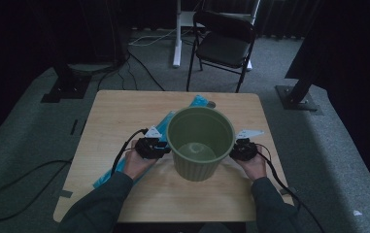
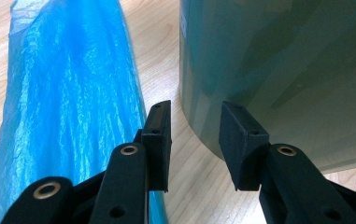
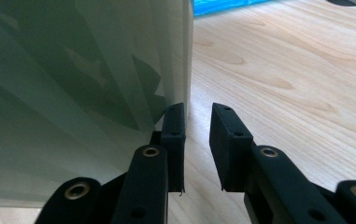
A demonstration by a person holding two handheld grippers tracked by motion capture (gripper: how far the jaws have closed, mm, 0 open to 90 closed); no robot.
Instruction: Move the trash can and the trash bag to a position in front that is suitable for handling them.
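Green ribbed plastic bin [image 1: 200, 143]: stands upright near the middle of the wooden bench [image 1: 119, 109], mouth up, between the two hand-held grippers. Its inside looks bare down to the base.

Blue plastic bag [image 1: 165, 121]: lies flat on the bench, running from behind the bin's far side down past its left toward the near-left edge. In the left gripper view the bag [image 2: 73, 107] lies just beside the bin wall [image 2: 278, 70], with a strip of bare bench between them.

Left hand-held gripper [image 1: 159, 148]: held in the person's left hand [image 1: 136, 164], at the bin's left flank. In the left gripper view the left hand-held gripper [image 2: 195, 140] has its jaws parted with an open gap; nothing lies between the pads. One jaw reaches over the bag's edge, the other sits close against the lower bin wall; whether it touches cannot be told.

Right hand-held gripper [image 1: 235, 150]: held in the person's right hand [image 1: 254, 166], at the bin's right flank. In the right gripper view the right hand-held gripper [image 3: 198, 140] has its jaws narrowly parted, gripping nothing; one jaw is just beside the bin wall [image 3: 73, 93], the other over bare bench.

Black folding chair [image 1: 224, 41]: on the carpet beyond the bench.
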